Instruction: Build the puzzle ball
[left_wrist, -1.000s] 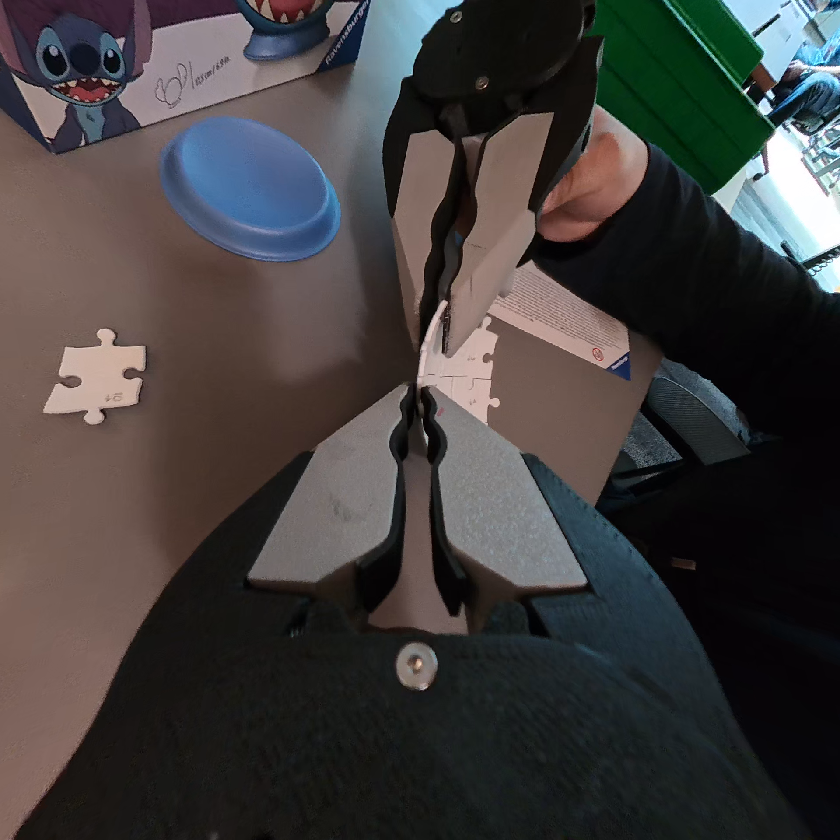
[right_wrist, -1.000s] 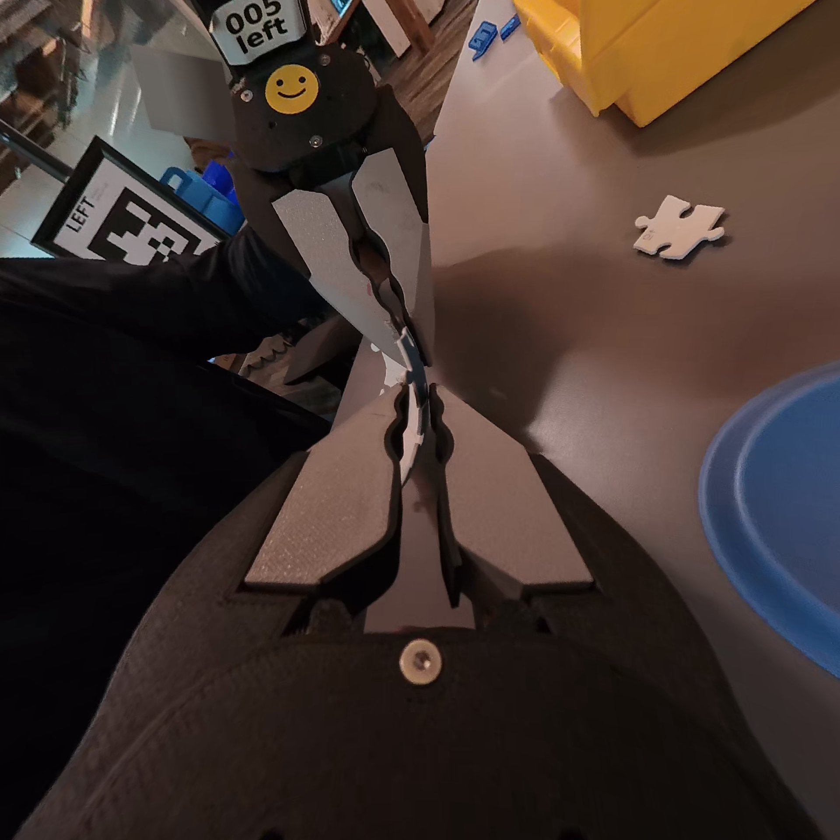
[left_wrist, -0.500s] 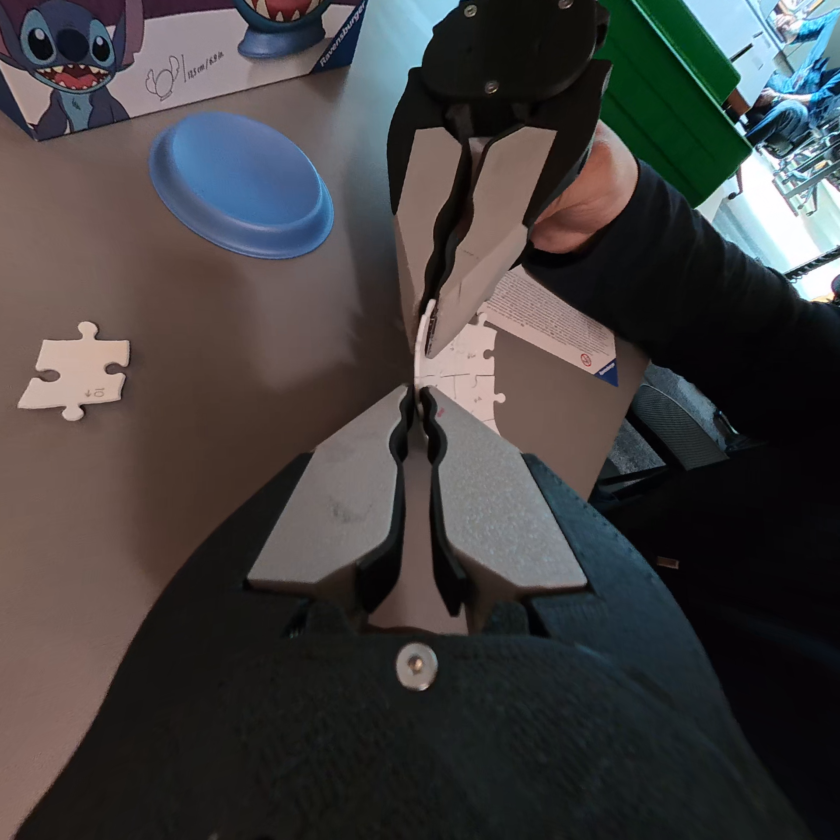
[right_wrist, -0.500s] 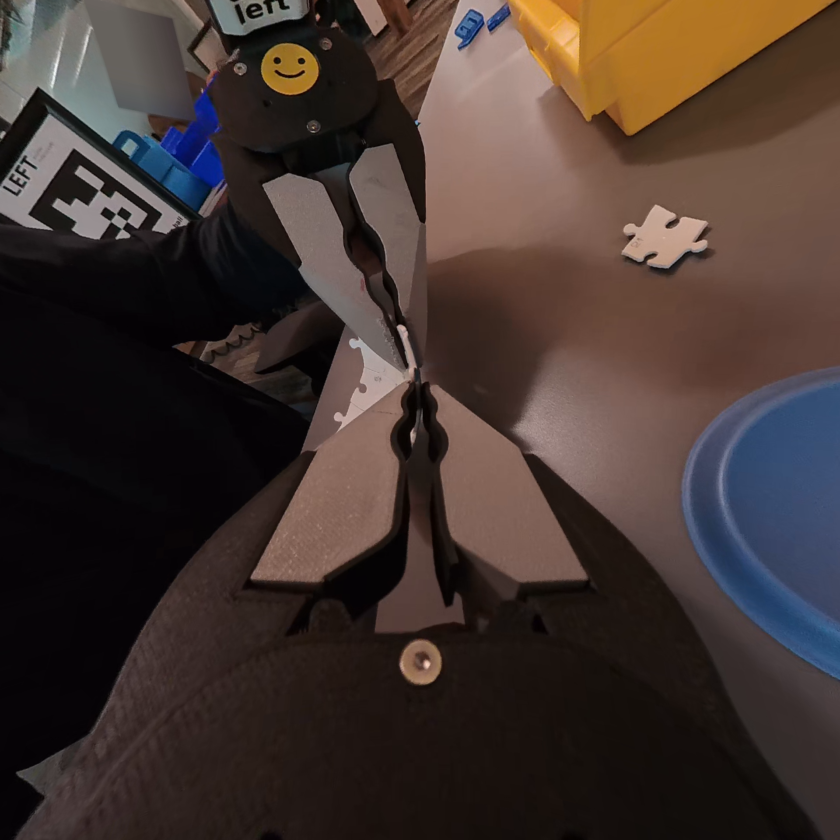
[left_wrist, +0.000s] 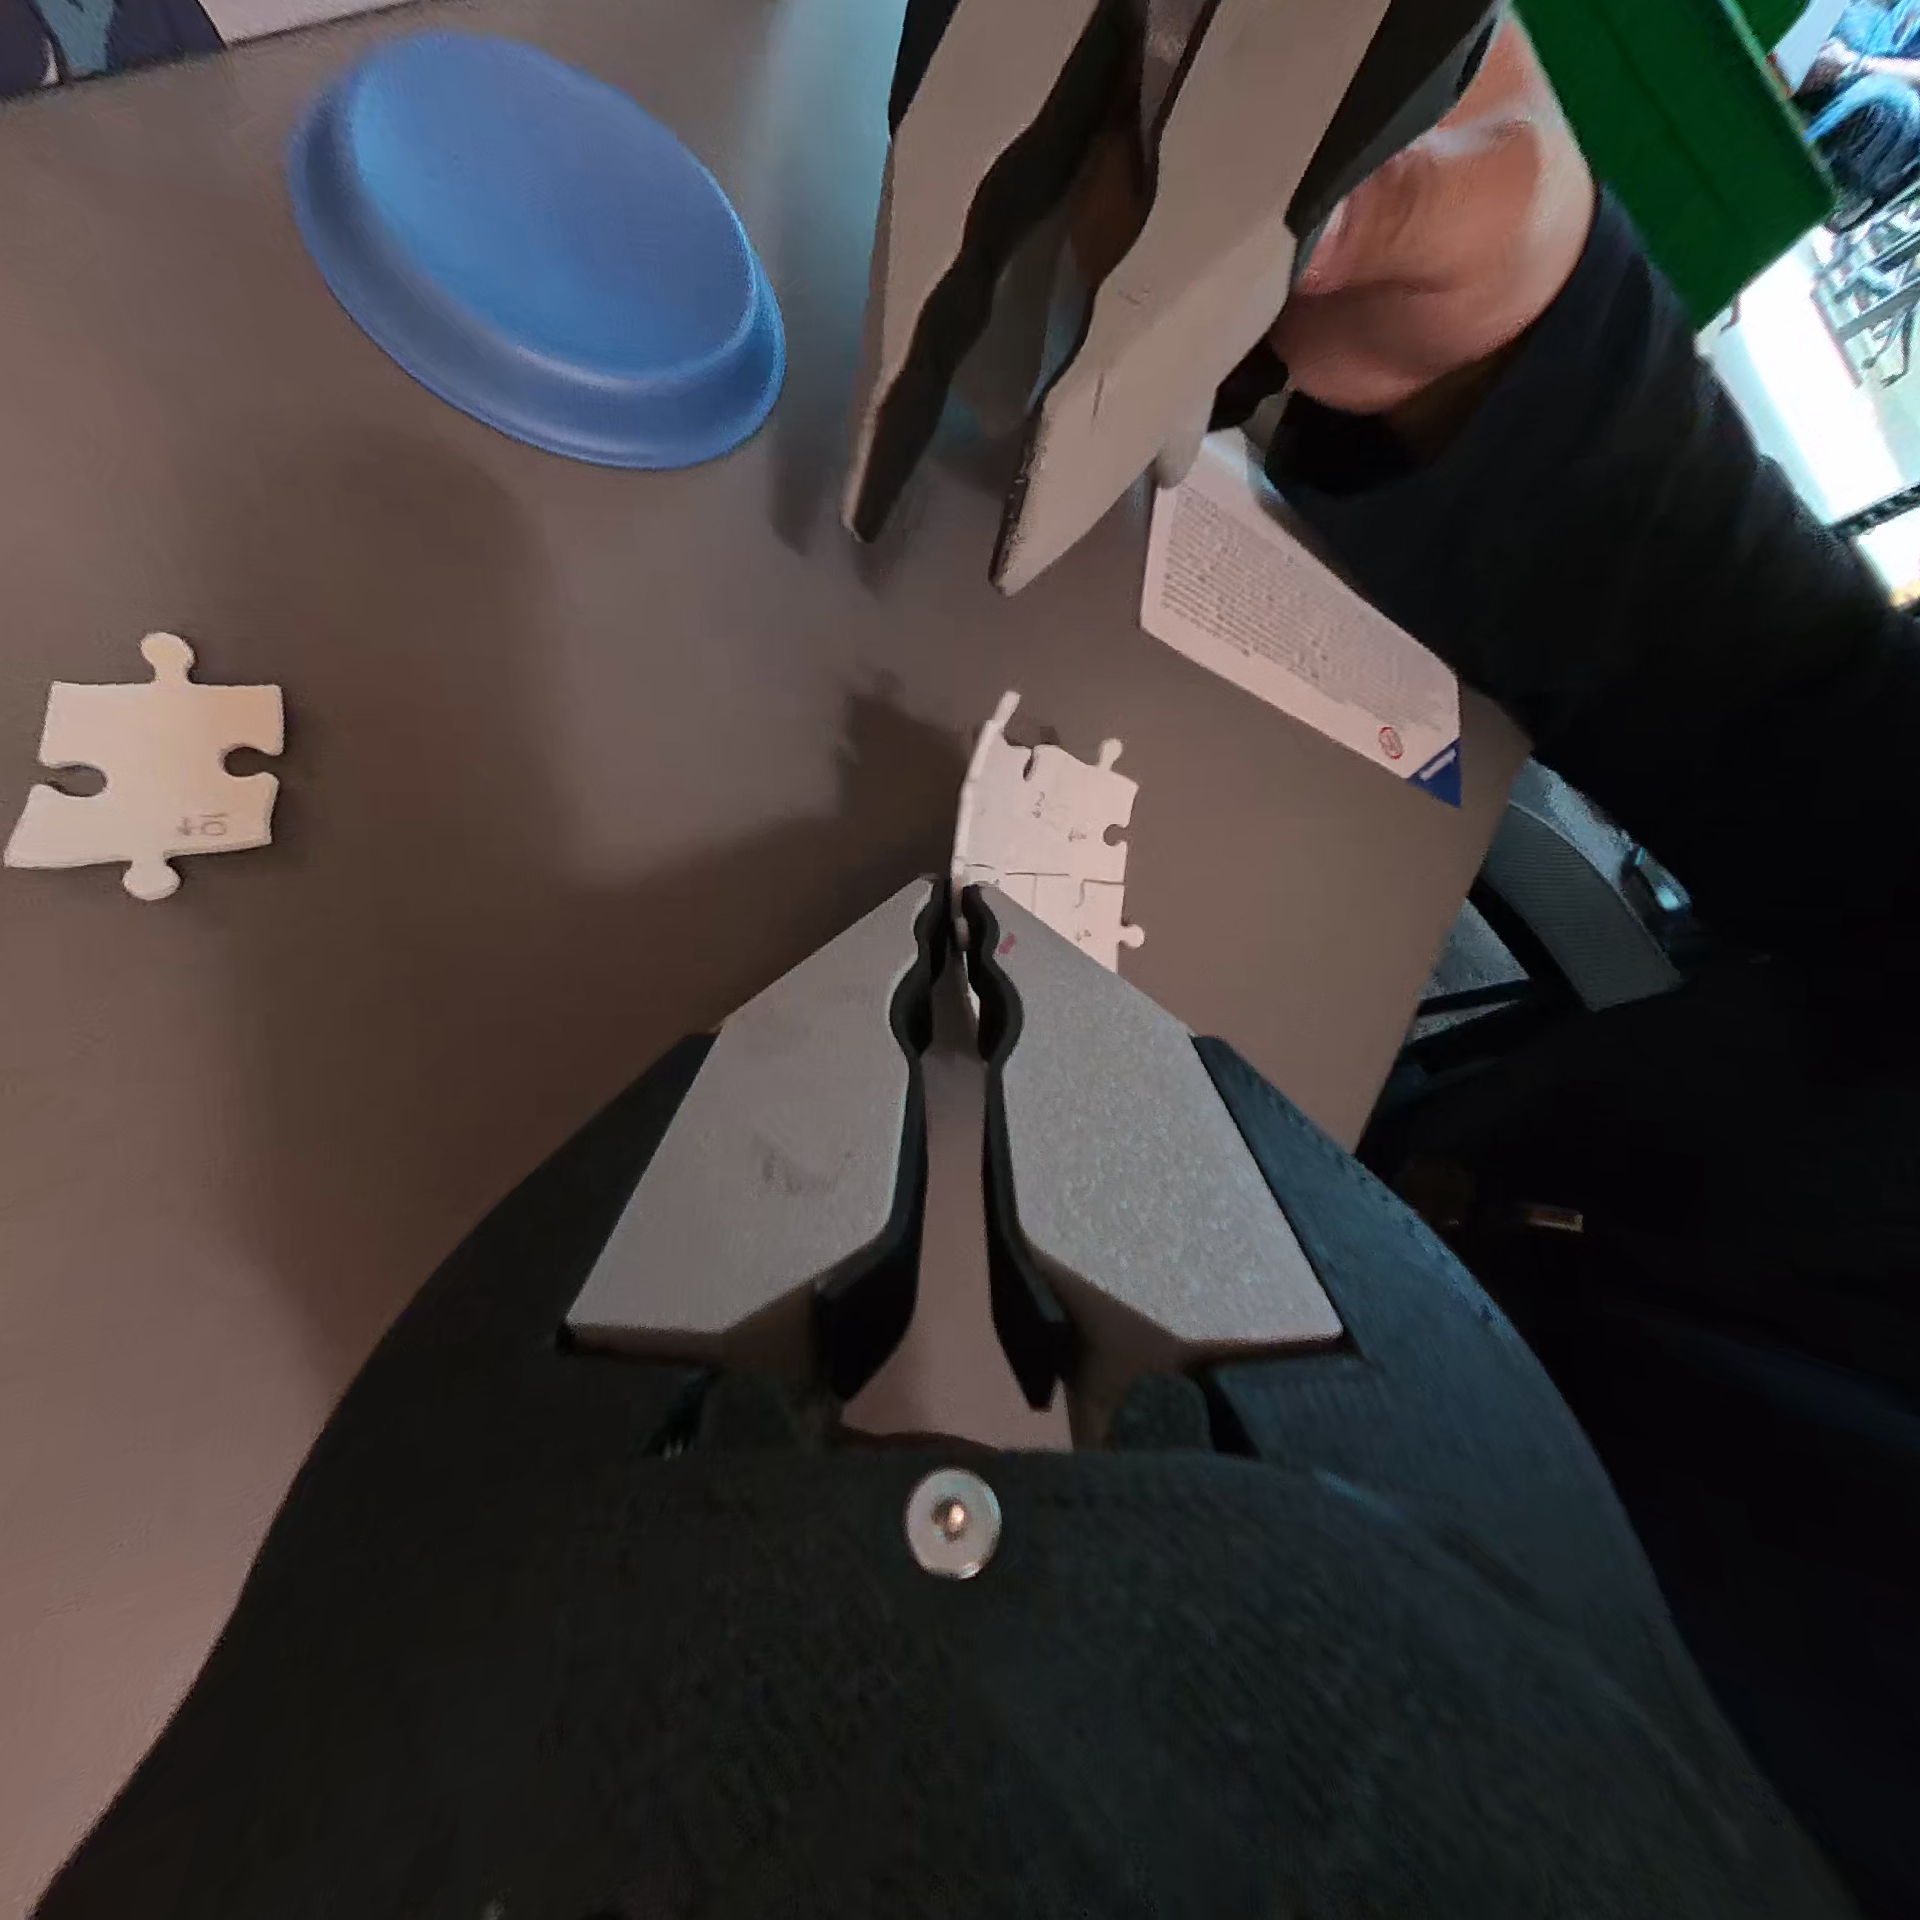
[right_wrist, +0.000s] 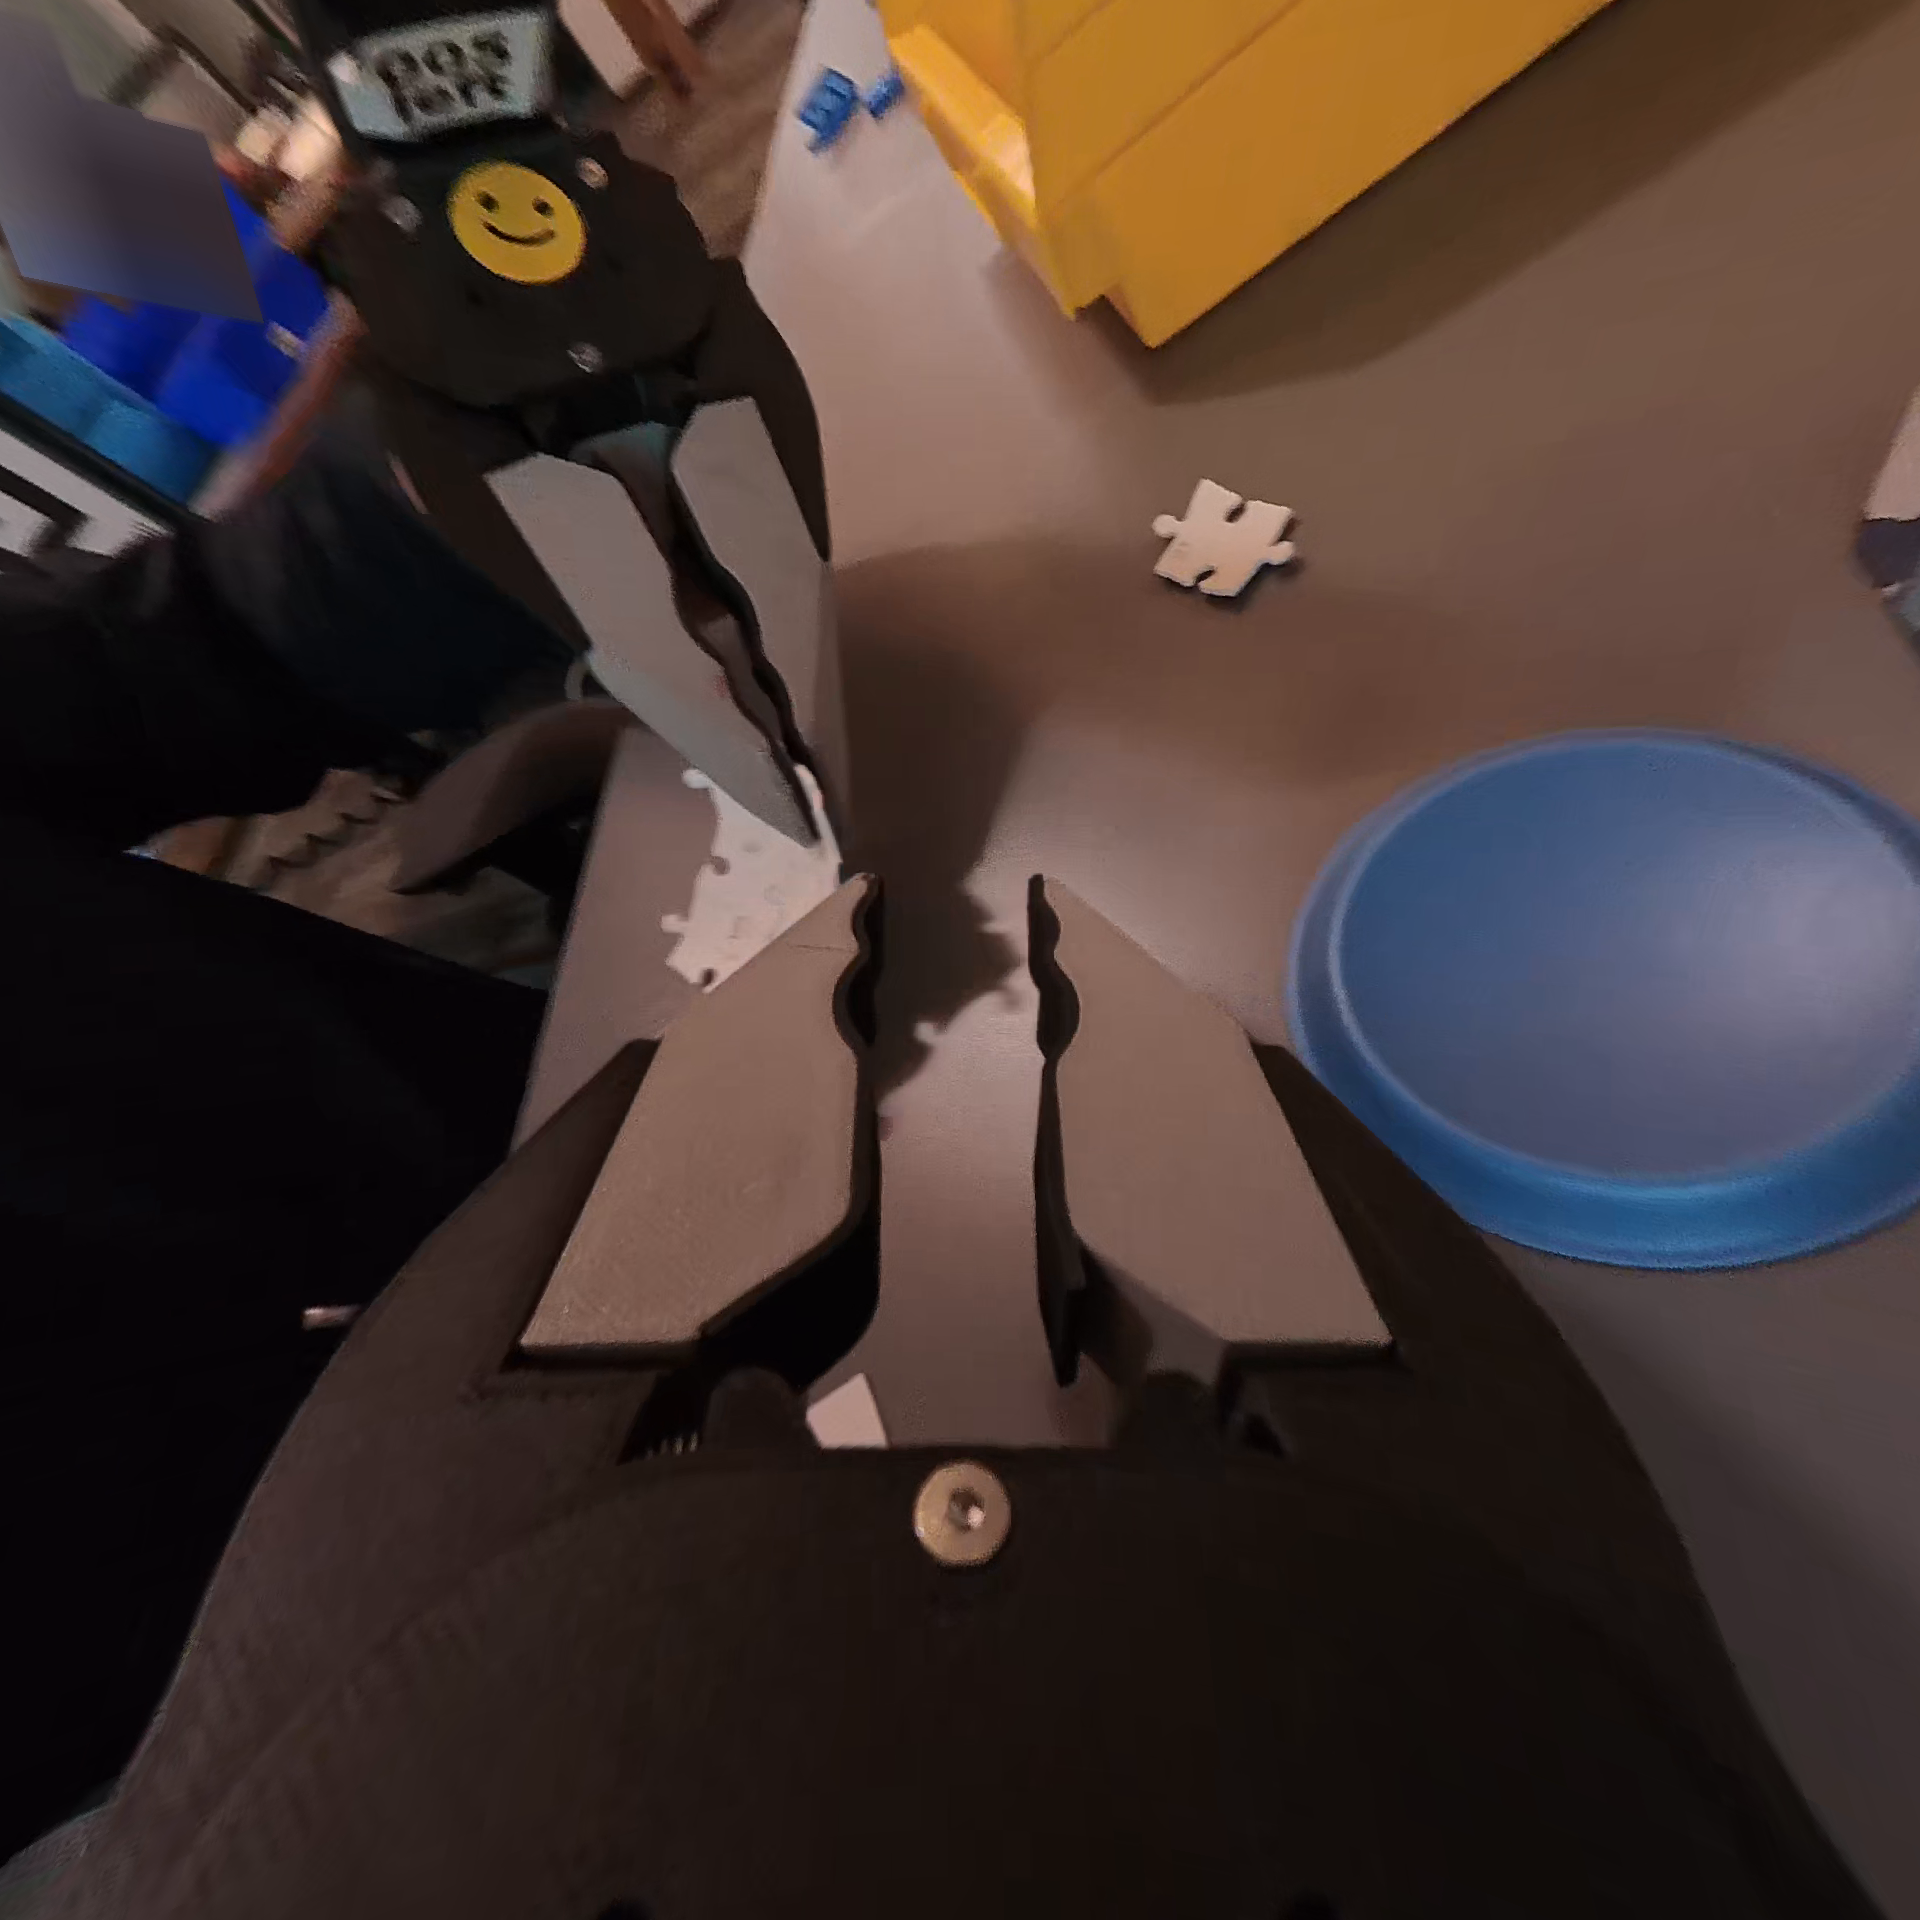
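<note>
Right now my left hand-held gripper (left_wrist: 954, 902) is pinched tight on the edge of the joined puzzle pieces (left_wrist: 1060, 831), a small white cluster that stands up off the grey desk (left_wrist: 468, 623) rather than lying flat on it. I see the same cluster from my right wrist camera, poking out beside the left hand-held gripper's tips at the near edge of the desk (right_wrist: 743, 894).

My right hand-held gripper (right_wrist: 951, 894) has its fingers spread with a clear gap between them and nothing in that gap; only desk and shadow show through. From the left wrist camera it hangs above the joined puzzle pieces (left_wrist: 930, 540), apart from them, with a person's hand (left_wrist: 1423, 239) and dark sleeve behind it.

A single loose puzzle piece (left_wrist: 151, 769) lies flat on the desk, white side up, well to the left of the joined puzzle pieces. The blue dish (left_wrist: 540, 249) sits upside down beyond them, farther off than the loose puzzle piece. A printed leaflet (left_wrist: 1299, 634) lies just to the right of the joined puzzle pieces, near the desk's edge. From the right wrist camera a yellow bin (right_wrist: 1195, 145) stands on the desk well beyond the loose puzzle piece (right_wrist: 1226, 537), and a green crate (left_wrist: 1662, 135) shows behind the sleeve in the left wrist camera.
</note>
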